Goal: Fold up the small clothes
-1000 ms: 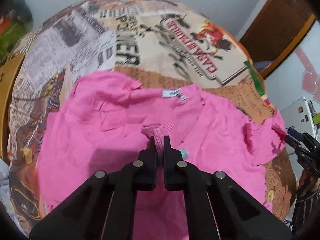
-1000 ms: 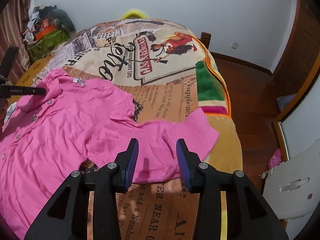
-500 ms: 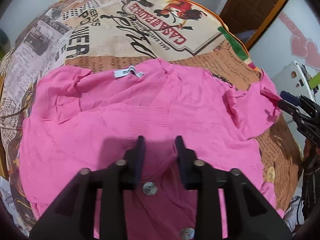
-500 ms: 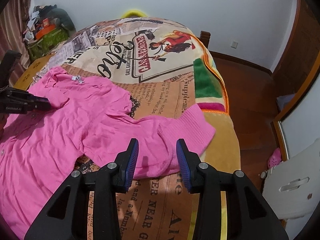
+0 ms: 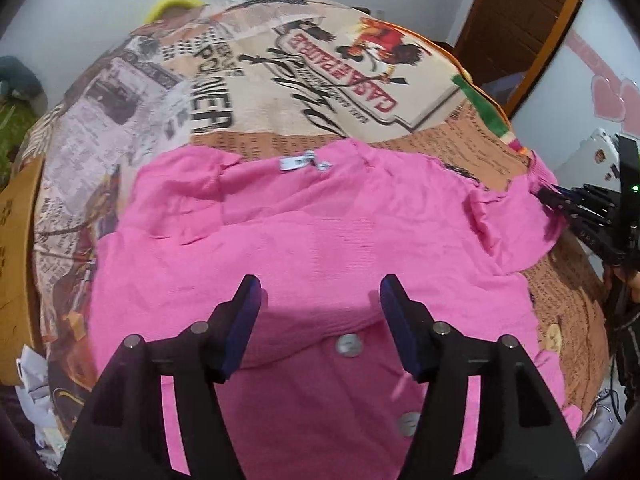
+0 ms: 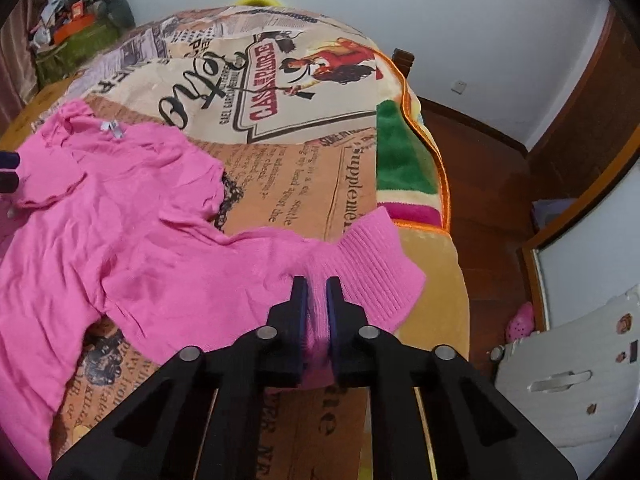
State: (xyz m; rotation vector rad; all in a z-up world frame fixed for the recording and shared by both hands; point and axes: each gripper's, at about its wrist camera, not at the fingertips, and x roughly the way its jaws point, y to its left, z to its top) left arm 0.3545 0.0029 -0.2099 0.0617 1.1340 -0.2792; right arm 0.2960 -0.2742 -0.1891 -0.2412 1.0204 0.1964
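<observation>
1. The pink cardigan (image 5: 320, 240) lies spread on the bed (image 6: 304, 184).
2. Right tool (image 6: 316, 280): clenched on the sleeve (image 6: 360, 256).
3. Left tool (image 5: 320, 292): released, jaws opening above the body.
4. The sleeve's long axis runs toward 9 o'clock, toward the body.

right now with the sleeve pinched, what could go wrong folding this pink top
The right gripper pinches only a thin bunch of the sleeve near its ribbed cuff, so it may slip out mid-fold. The left gripper is opening above the pink top, holding nothing, so pulling the sleeve could drag the body and deepen its wrinkles.
</observation>
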